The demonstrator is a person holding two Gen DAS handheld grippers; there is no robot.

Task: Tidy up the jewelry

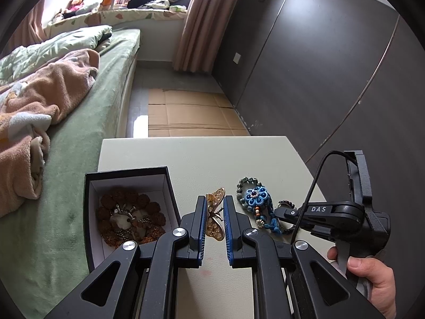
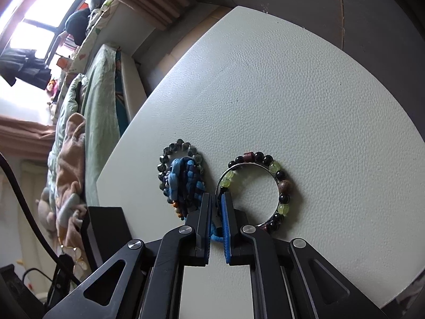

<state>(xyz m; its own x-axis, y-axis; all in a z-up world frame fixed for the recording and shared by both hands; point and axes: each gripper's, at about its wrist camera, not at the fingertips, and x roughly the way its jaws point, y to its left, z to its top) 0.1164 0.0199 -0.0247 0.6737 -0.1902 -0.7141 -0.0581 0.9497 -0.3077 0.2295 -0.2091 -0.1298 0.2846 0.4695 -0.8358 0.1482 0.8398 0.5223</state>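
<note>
1. Left wrist view: left gripper (image 1: pixel 214 214) clenches gold butterfly brooch (image 1: pixel 215 215) at lower centre; thin, fragile filigree, so hold its body
2. Right gripper (image 2: pixel 217 207) pinches beaded bracelet (image 2: pixel 256 190)
3. Farther left, open box (image 1: pixel 127 204) holds brown beads (image 1: pixel 130 216)
</note>
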